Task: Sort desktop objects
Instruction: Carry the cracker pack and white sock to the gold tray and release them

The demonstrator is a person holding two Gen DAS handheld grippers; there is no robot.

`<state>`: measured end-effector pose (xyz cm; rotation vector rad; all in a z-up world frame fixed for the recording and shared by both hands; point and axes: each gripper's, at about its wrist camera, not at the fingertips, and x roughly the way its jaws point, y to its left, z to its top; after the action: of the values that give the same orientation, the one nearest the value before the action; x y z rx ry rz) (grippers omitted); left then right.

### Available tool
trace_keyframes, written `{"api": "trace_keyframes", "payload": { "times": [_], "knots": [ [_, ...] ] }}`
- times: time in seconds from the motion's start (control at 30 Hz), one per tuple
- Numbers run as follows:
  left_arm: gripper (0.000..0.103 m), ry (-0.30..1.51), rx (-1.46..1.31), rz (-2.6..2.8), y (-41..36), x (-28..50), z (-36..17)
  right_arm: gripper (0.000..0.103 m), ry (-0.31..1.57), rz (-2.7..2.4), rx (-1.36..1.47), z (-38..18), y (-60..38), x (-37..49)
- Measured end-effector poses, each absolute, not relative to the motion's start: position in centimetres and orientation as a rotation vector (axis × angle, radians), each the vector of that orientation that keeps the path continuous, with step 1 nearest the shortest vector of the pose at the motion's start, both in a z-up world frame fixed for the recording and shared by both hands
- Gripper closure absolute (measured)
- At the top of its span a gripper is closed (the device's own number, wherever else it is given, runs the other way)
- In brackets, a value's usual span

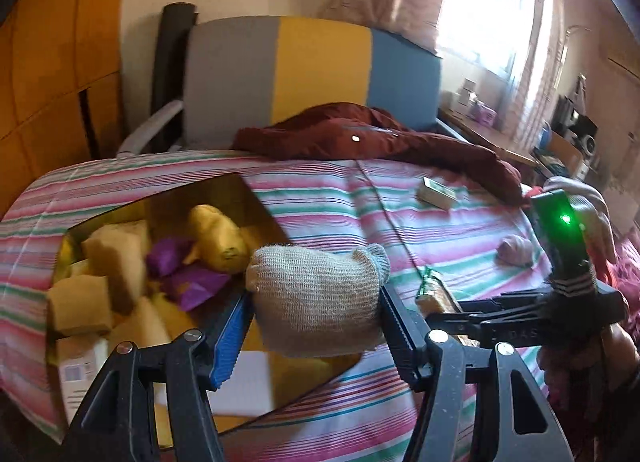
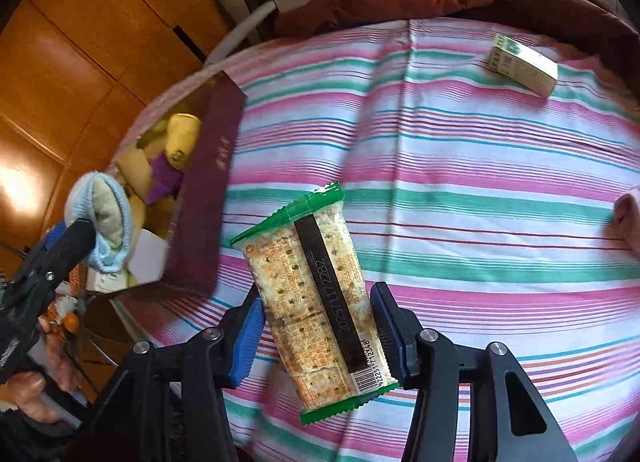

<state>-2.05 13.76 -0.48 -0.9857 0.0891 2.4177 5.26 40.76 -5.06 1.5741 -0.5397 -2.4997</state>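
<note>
My left gripper [image 1: 312,318] is shut on a rolled beige sock [image 1: 316,294] and holds it over the near right corner of an open box [image 1: 240,197] with gold lining. The box holds sponges [image 1: 116,254], a yellow plush [image 1: 216,242] and purple wrappers [image 1: 188,282]. My right gripper [image 2: 316,334] is shut on a cracker packet [image 2: 316,302] with green ends, held above the striped bedspread [image 2: 460,181]. The left gripper with the sock [image 2: 104,221] shows at the left of the right wrist view, beside the box [image 2: 208,189].
A small green-white carton [image 1: 436,191] [image 2: 524,65] lies on the bedspread at the far right. A pink rolled item [image 1: 516,250] lies at the right. A dark red jacket [image 1: 380,137] lies along the far edge. Wooden cabinets [image 2: 80,61] stand to the left.
</note>
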Motion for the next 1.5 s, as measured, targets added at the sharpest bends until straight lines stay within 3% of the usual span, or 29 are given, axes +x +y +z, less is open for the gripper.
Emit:
{"api": "trace_keyframes", "payload": {
  "times": [0.27, 0.47, 1.3, 1.5],
  "knots": [
    [0.040, 0.050, -1.007, 2.496, 10.3, -2.3, -0.5, 0.050, -0.627, -2.493, 1.434, -5.9, 35.4, 1.6],
    [0.040, 0.026, -1.021, 2.554, 7.9, -2.5, -0.6, 0.050, -0.659, -2.469, 1.307, -3.6, 32.3, 0.8],
    [0.040, -0.053, -1.133, 2.618, 3.5, -4.3, -3.3, 0.050, -0.582, -2.385, 1.233, -2.5, 22.9, -4.8],
    [0.040, -0.163, -1.154, 2.572, 2.7, -4.8, -3.5, 0.050, -0.528, -2.441, 1.232, -2.5, 22.6, -4.6]
  ]
}}
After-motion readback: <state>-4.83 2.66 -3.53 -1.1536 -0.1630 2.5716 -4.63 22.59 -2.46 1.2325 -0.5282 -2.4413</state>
